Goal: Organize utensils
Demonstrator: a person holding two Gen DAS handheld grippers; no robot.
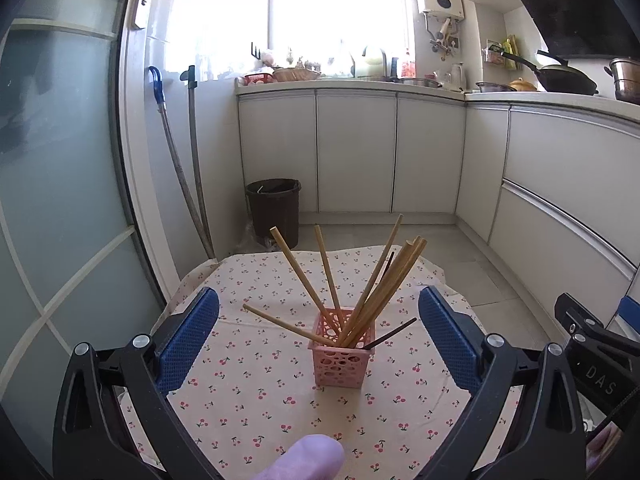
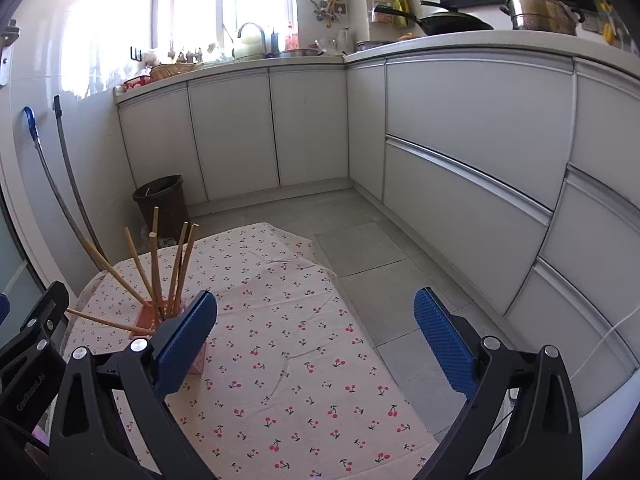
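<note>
Chopsticks upright in pink holder; left hand-held gripper and right hand-held gripper wide apart, empty.

Little pink perforated basket standing upright on the cherry-print cloth, stuffed with bamboo chopsticks fanning out every which way, plus a dark pair leaning low to the right.

Bright daylight floods from the blown-out window — sharp focus, fisheye bending at edges, dark corner vignetting.

Splayed chopsticks above holder
</note>
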